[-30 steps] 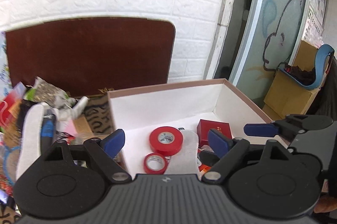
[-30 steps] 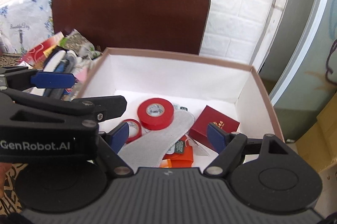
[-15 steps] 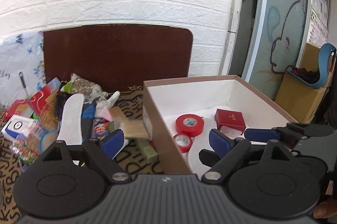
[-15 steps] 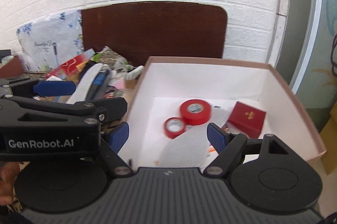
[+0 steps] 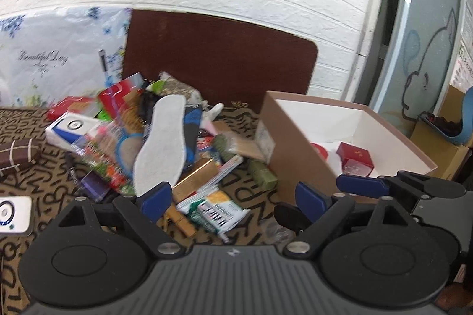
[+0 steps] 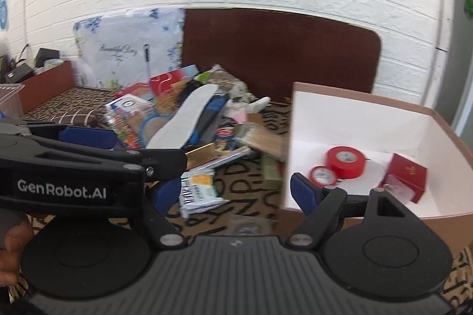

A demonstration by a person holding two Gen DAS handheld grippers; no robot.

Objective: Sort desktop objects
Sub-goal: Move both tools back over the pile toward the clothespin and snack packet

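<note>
A brown box with white inside (image 5: 295, 131) (image 6: 369, 119) stands at the right, holding two red tape rolls (image 6: 344, 161), a red gift box (image 6: 409, 174) (image 5: 356, 156) and a white insole. A pile of clutter lies left of it, topped by a white insole (image 5: 161, 143) (image 6: 183, 118), with a gold box (image 5: 196, 176) and a white-green packet (image 5: 217, 208) (image 6: 198, 190). My left gripper (image 5: 233, 198) is open and empty above the packet. My right gripper (image 6: 236, 190) is open and empty at the box's near left corner.
A dark brown board (image 5: 218, 57) leans on the white brick wall. A floral bag (image 5: 53, 57) stands at the back left. A checked brown case (image 5: 17, 152) and a white device (image 5: 13, 214) lie at the left on the letter-patterned cloth (image 5: 260, 193).
Both grippers have pulled back and swung left, from over the box to over the clutter pile and cloth. Both stay open and empty.
</note>
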